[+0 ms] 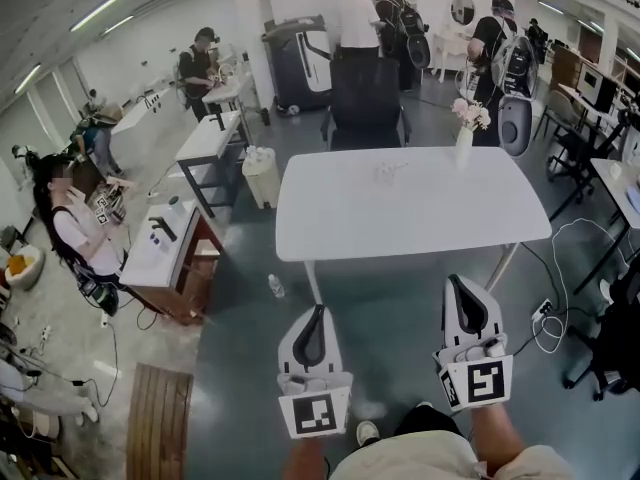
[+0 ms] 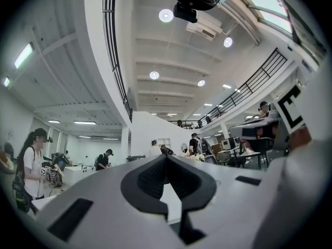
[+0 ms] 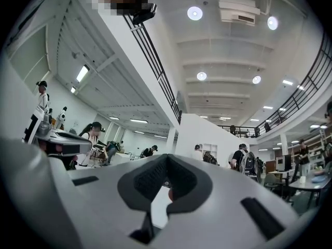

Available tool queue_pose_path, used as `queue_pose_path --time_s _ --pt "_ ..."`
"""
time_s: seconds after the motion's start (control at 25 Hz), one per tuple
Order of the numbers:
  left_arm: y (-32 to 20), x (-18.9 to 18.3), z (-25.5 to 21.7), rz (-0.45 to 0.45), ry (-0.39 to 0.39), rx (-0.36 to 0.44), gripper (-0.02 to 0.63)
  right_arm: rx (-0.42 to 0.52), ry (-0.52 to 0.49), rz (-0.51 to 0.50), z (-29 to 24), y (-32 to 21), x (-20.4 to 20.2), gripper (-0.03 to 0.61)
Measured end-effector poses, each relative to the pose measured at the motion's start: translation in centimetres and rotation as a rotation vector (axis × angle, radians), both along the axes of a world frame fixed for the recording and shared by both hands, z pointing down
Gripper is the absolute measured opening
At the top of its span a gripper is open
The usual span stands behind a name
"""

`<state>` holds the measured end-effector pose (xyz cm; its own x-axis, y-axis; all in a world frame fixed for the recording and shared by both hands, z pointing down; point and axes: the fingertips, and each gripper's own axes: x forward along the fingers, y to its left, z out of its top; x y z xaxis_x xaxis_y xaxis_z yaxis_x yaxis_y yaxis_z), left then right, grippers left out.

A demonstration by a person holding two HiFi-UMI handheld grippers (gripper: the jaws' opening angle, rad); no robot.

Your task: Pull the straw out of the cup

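In the head view a white table (image 1: pixel 330 218) stands ahead of me. A small clear thing (image 1: pixel 389 171) lies on its far middle; it is too small to tell whether it is the cup with the straw. My left gripper (image 1: pixel 318 315) and right gripper (image 1: pixel 456 284) are held side by side above the floor, short of the table's near edge. Both point toward the table, well apart from anything on it. In the left gripper view the left gripper (image 2: pixel 166 158) has its jaws closed together with nothing between them. The right gripper (image 3: pixel 167 157) looks the same in the right gripper view.
A vase of flowers (image 1: pixel 465 133) stands at the table's far right corner, a black chair (image 1: pixel 365 103) behind it. A low side table (image 1: pixel 165 253) and a seated person (image 1: pixel 75 223) are at left. A small bottle (image 1: pixel 275 286) and cables (image 1: pixel 545 320) lie on the floor.
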<state>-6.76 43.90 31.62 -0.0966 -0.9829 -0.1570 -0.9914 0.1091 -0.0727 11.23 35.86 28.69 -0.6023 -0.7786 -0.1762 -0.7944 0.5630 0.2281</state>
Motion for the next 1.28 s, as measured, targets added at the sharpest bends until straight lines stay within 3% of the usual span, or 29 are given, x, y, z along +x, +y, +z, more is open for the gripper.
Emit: queue_pose_path --time_s 0.48,0.88,1.16,1.28 --pt "-6.0 -1.2 0.9 -0.016 -0.021 -0.015 0.006 -0.036 -0.035 -0.015 1.7 -6.9 -1.4 0.002" --pt "-18.7 1.2 -1.3 -0.041 -0.092 -0.019 0.006 -0.072 -0.109 -0.022 1.3 -21.0 0.6 0.0" --pt "-28.4 3.1 -2.6 -0.045 -0.091 -0.02 0.006 -0.08 -0.124 -0.029 1.0 -30.9 3.1 0.002" --pt "-32.2 4.0 -2.5 -0.035 -0.079 -0.024 0.006 -0.052 -0.084 -0.004 1.2 -34.6 4.1 0.002"
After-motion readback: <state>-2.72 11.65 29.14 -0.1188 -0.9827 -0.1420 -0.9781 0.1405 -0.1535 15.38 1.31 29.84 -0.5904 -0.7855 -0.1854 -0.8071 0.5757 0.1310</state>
